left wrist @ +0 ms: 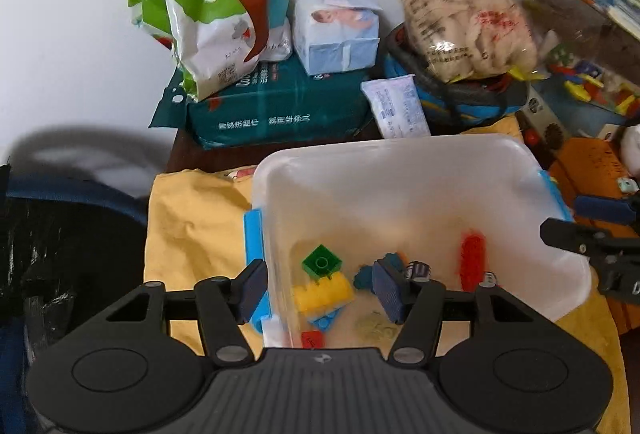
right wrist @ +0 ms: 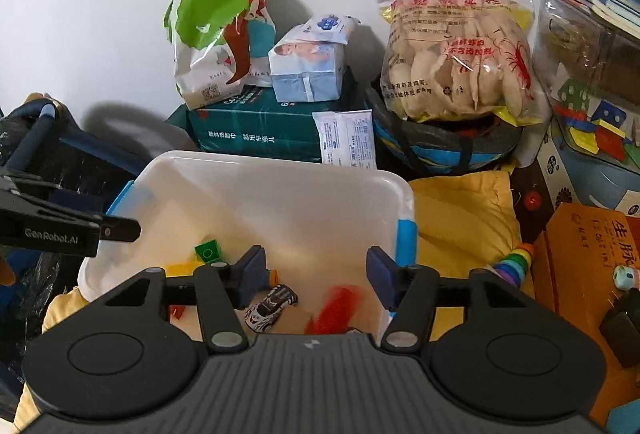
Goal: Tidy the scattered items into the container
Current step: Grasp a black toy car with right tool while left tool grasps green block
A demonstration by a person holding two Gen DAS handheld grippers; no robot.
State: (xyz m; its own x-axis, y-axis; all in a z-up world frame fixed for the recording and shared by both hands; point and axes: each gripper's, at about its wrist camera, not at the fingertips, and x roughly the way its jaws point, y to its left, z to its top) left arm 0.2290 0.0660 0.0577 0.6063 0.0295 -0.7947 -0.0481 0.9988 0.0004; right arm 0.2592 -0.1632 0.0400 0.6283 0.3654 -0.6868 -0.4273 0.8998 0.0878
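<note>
your left gripper (left wrist: 320,288) hangs over the translucent bin (left wrist: 400,162), jaws wide w/ nothing btwn. right gripper (right wrist: 316,276) also apart, empty. in the bin: green brick (left wrist: 322,261), yellow brick (left wrist: 322,292), toy car (right wrist: 271,307), red piece (left wrist: 472,260).

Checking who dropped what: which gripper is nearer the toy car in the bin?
Right. The right gripper hangs open directly over the toy car; the left gripper straddles the bin's opposite wall.
</note>
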